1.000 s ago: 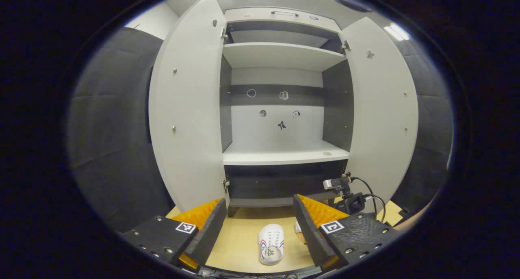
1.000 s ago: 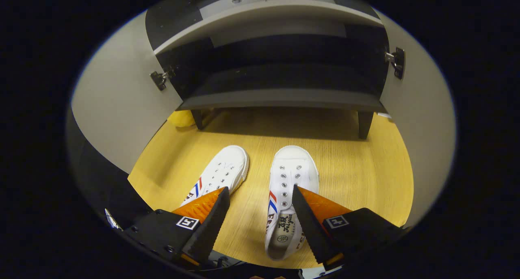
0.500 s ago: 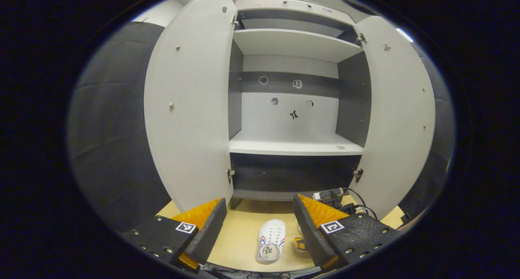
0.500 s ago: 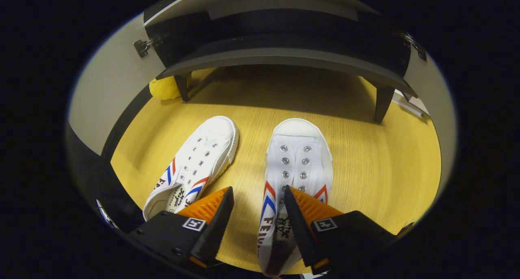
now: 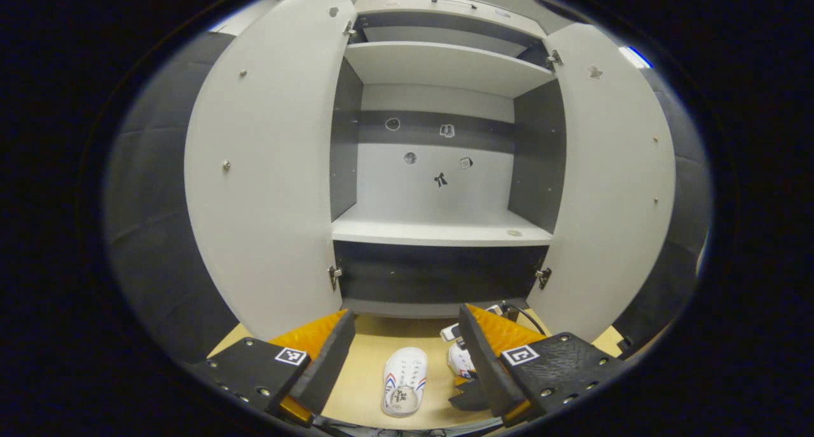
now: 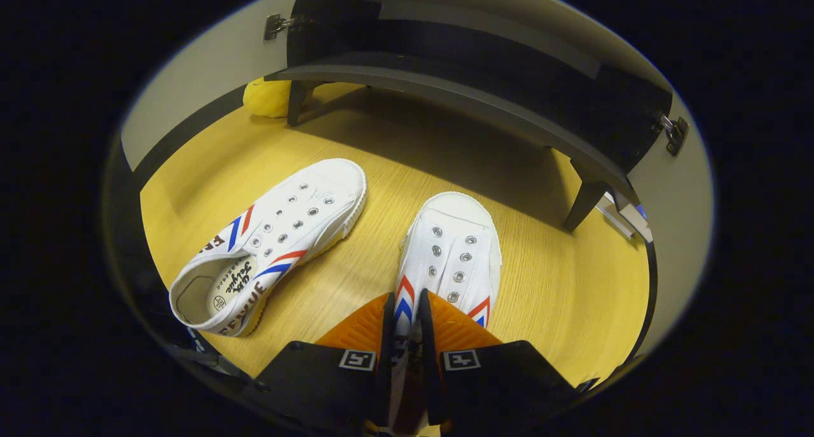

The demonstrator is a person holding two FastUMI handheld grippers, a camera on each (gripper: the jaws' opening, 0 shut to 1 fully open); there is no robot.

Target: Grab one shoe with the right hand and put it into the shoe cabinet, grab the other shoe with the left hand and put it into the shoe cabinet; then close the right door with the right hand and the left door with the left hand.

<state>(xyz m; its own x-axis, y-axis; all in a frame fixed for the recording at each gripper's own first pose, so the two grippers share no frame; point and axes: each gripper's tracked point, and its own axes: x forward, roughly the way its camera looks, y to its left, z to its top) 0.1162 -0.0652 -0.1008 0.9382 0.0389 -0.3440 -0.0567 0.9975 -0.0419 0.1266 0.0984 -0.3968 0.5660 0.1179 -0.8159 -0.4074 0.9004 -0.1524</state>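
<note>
Left shoe [image 6: 267, 246]: lies on the wooden floor [image 6: 559, 297], long axis slanted, toe aimed up-right toward the shoe cabinet [image 6: 470, 87], heel opening nearest me.
Left gripper [image 5: 407, 360]: my fingers spread wide, holding nothing, facing the cabinet's open shelves.
Right shoe [image 6: 451, 252]: just beside the first, apart from it, toe pointing straight at the cabinet's base.
Right gripper [image 6: 405, 326]: my fingers pinch this shoe's side wall near the heel.
Doors: left door [image 5: 267, 170] and right door [image 5: 617, 170] swung wide; bare floor lies ahead of both toes.
</note>
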